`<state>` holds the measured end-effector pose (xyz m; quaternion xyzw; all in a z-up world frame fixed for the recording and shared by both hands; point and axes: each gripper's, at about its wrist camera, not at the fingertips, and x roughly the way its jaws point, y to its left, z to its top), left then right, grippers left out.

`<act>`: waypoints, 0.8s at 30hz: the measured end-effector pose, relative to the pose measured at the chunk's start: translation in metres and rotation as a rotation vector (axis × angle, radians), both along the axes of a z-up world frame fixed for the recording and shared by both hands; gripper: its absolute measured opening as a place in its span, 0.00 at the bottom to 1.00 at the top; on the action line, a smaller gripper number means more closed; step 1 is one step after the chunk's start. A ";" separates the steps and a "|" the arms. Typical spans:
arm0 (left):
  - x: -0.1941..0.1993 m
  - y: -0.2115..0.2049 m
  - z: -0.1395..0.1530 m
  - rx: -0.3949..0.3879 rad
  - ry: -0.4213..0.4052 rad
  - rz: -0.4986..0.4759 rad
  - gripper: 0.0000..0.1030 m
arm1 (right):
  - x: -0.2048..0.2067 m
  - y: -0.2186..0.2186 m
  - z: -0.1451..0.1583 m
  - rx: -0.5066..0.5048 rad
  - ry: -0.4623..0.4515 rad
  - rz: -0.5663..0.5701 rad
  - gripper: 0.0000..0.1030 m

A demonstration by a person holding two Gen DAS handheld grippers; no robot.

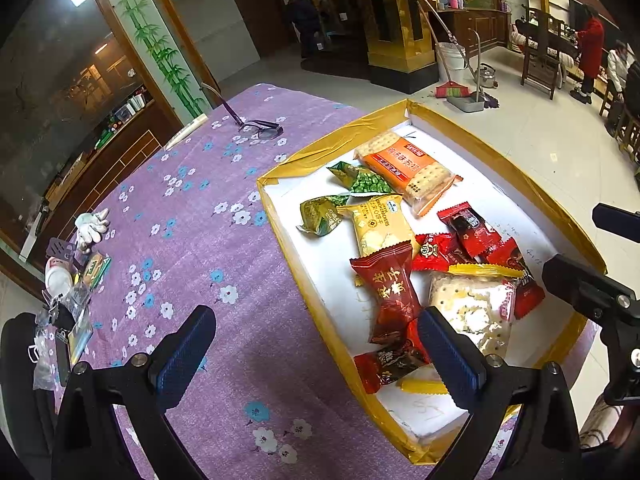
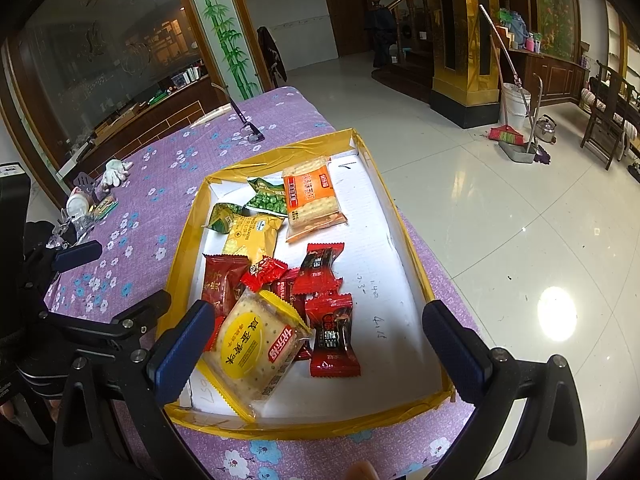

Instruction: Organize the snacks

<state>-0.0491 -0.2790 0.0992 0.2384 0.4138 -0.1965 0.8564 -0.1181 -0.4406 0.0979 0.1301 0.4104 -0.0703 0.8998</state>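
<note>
My left tongs (image 1: 316, 354) hang spread and empty over the purple desk (image 1: 208, 240), the right finger just above the near rim of the yellow-edged tray (image 1: 280, 216). Off at nine o'clock sits a clutter of small items (image 1: 68, 280) near the desk edge, with a pair of glasses (image 1: 260, 130) up at eleven o'clock. The snacks lie heaped in the tray: green packets (image 2: 264, 200) and an orange cracker pack (image 2: 312, 200) at twelve o'clock, red candies (image 2: 324, 280) in the middle, a yellow cracker pack (image 2: 256, 344) nearest me. My right tongs (image 2: 318, 344) are also spread wide, gripping nothing, straddling that pack. The risks I see: wrappers overlap, so closing could pinch two at once or crush crackers; the slick film may slip; and the tray sits close to the desk edge, so a shove could push it off.
</note>
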 end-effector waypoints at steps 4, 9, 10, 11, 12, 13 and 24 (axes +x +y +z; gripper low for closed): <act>-0.001 -0.001 0.001 -0.001 -0.001 -0.002 0.99 | 0.000 0.000 0.000 0.001 0.001 -0.001 1.00; -0.001 -0.001 0.001 -0.002 0.001 -0.002 0.99 | 0.000 -0.001 -0.001 0.001 0.002 -0.001 1.00; -0.001 -0.001 0.001 -0.001 0.001 -0.002 0.99 | 0.000 -0.001 -0.001 0.001 0.002 -0.002 1.00; -0.001 -0.001 0.001 0.000 0.002 -0.002 0.99 | 0.000 -0.001 -0.001 0.001 0.002 -0.002 1.00; -0.001 -0.002 0.001 0.002 0.005 -0.003 0.99 | 0.000 -0.001 -0.001 0.002 0.002 -0.001 1.00; -0.001 -0.001 0.001 0.003 0.006 -0.003 0.99 | 0.000 -0.001 -0.001 0.001 0.002 -0.001 1.00; 0.003 -0.001 0.000 0.001 0.021 -0.008 0.99 | 0.000 -0.002 -0.002 0.004 0.005 -0.003 1.00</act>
